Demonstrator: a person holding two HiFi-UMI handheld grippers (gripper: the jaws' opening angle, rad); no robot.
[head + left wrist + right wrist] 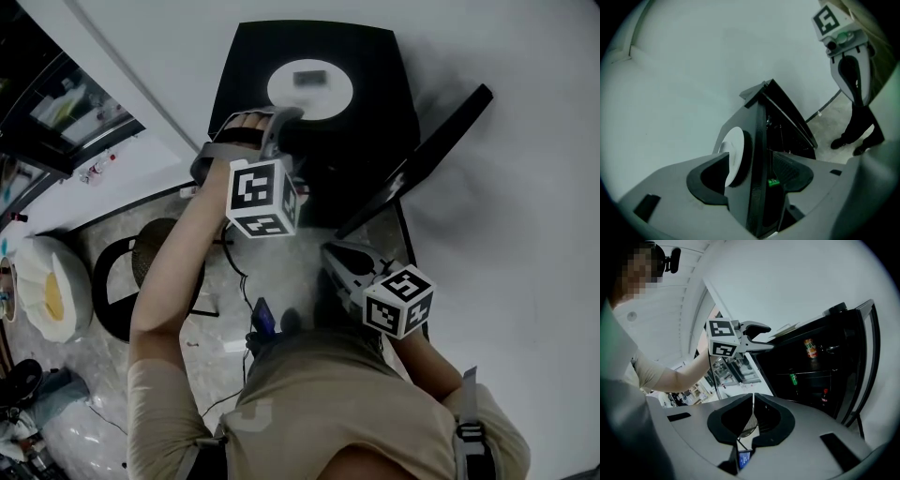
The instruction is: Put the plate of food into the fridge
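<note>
Left claw [287,120] gapes at the round white plate [335,94] atop the boxy black fridge [375,61]; right claw [330,249] pinched together.

Plate [281,94] sits atop fridge [375,66], apparently bearing food [310,77].

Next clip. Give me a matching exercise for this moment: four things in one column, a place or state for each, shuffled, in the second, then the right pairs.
Things
1. plate
2. fridge door
3. left tool
4. right tool

Places and states
A. jaws together, nothing between them
B. swung open
C. on top of the fridge
D. jaws apart, at the plate's edge

Pairs: 1-C, 2-B, 3-D, 4-A
</note>
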